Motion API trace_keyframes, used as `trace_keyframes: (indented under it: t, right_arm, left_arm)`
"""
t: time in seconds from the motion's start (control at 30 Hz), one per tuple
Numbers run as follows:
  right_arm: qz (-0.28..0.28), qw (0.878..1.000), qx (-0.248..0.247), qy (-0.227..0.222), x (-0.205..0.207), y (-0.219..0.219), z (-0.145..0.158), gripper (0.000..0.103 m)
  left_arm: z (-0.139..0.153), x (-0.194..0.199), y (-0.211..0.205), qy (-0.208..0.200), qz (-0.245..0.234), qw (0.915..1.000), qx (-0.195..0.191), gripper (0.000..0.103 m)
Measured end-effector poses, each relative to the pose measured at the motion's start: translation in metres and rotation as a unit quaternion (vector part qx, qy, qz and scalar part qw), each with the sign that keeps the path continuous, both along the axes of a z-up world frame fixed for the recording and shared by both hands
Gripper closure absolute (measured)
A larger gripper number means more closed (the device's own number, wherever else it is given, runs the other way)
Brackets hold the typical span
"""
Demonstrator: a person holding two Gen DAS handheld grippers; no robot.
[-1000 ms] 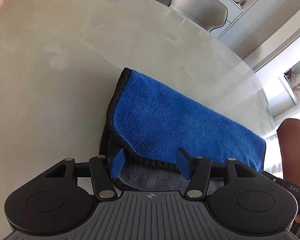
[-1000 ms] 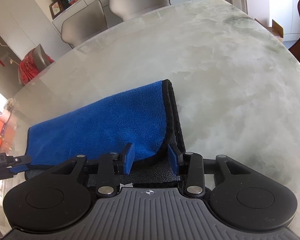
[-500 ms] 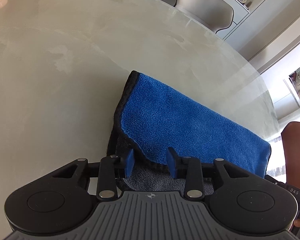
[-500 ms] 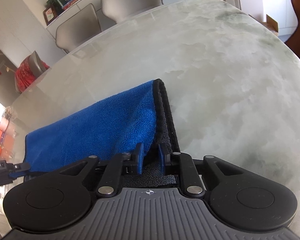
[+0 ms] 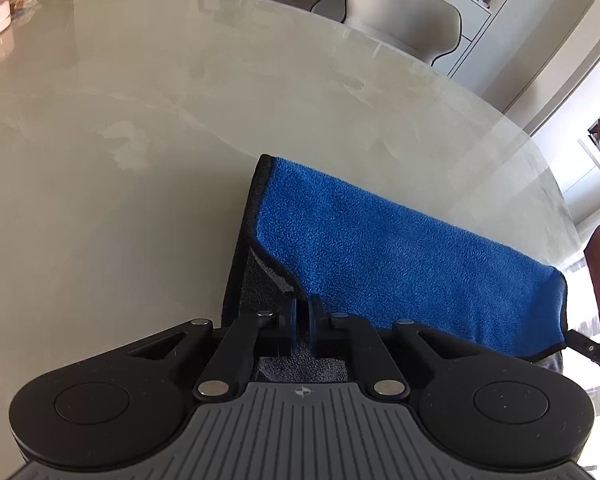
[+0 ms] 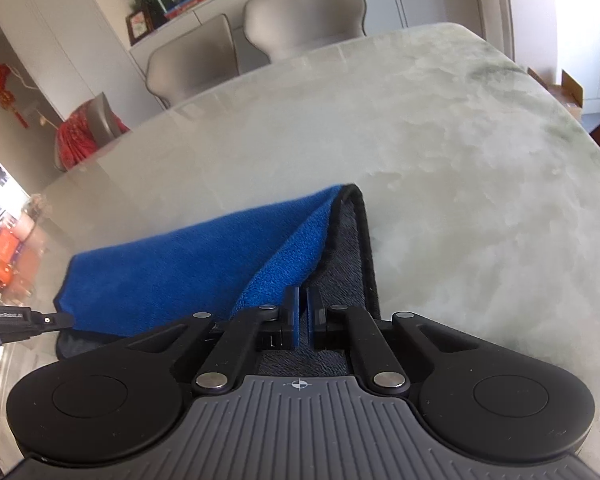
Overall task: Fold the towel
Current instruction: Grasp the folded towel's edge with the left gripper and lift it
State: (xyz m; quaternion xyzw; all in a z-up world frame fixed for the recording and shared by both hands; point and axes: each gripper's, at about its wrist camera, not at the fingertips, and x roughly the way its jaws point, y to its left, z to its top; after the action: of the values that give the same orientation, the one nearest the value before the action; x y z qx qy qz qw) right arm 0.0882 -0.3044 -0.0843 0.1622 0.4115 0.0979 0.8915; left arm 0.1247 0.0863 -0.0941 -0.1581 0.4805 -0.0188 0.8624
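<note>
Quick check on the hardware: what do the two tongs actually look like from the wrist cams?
Both match: the left tongs and right tongs have blue pads on black linkage arms with silver pivot pins, two round black discs, and a ribbed grey housing bearing a small crosshair mark. No cables or sleeves show.

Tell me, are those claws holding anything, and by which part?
Yes: the left claw and right claw each pinch a near corner of the blue towel's upper layer.

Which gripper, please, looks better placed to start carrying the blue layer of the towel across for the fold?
Probably the right gripper: its jaws are shut on the towel, whose blue corner already peels up. The left gripper has also shut on its corner, which lies flatter.
</note>
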Motion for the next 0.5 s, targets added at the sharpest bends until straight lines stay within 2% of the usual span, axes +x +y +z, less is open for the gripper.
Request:
trace_keyframes:
  t: [0.13, 0.4, 0.5]
  right_arm:
    - [0.0, 1.0, 0.003, -0.01, -0.003, -0.002, 0.009, 0.099]
    - [-0.008, 1.0, 0.011, -0.013, -0.007, -0.013, 0.015, 0.099]
    - [-0.008, 1.0, 0.012, 0.012, -0.002, -0.013, 0.005, 0.096]
  left_arm:
    - [0.007, -0.006, -0.004, -0.011, -0.009, 0.9998, 0.013, 0.099]
    - [0.01, -0.018, -0.004, -0.011, -0.009, 0.9999, 0.009, 0.099]
    - [0.006, -0.019, -0.005, -0.003, -0.009, 0.9999, 0.006, 0.099]
